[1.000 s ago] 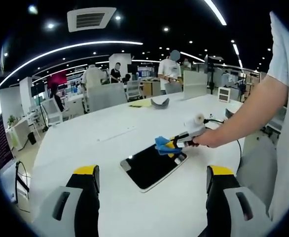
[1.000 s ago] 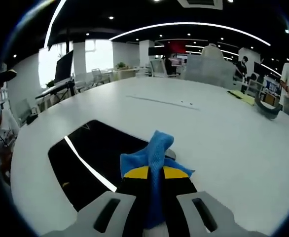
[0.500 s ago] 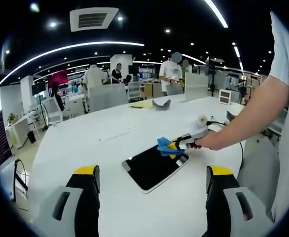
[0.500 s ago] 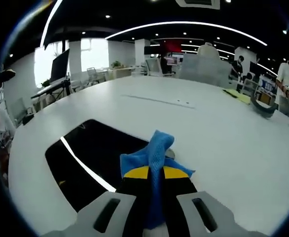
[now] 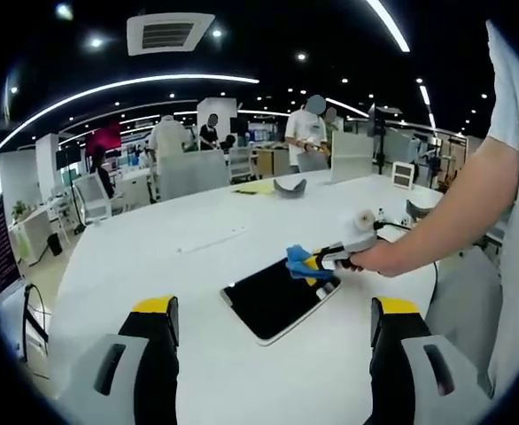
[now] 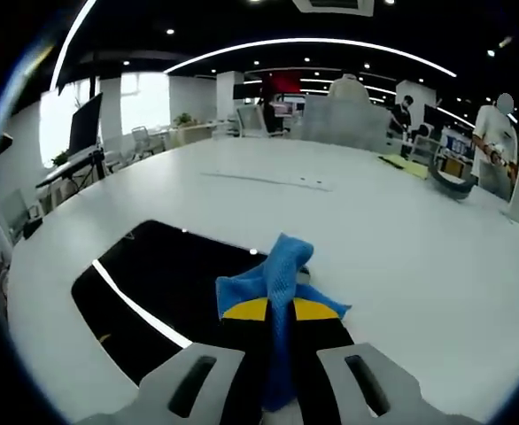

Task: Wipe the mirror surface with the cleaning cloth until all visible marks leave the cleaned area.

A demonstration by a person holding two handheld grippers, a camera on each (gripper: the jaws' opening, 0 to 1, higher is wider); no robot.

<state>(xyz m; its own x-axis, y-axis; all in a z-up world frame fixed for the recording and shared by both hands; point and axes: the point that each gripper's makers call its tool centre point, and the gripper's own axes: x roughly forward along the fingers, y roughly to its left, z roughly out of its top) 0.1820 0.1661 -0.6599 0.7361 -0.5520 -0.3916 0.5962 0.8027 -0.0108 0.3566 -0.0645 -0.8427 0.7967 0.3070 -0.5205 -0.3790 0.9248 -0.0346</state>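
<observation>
My right tongs (image 6: 279, 312) pinch the blue cleaning cloth (image 6: 273, 279) at the mirror's (image 5: 273, 298) near corner. The mirror lies flat on the white counter (image 5: 197, 239); seen along the right tongs, its long axis runs ahead and leftward, so wiping goes that way. Left tongs (image 5: 277, 323) spread, empty, hanging well back.

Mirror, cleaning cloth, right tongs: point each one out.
mirror (image 6: 166, 279): right gripper view, on its dark reflecting face.
cleaning cloth (image 6: 277, 270): right gripper view, on the blue fold ahead of the tongs.
right tongs (image 5: 311, 266): left gripper view, at the yellow tips clamping the cloth.
</observation>
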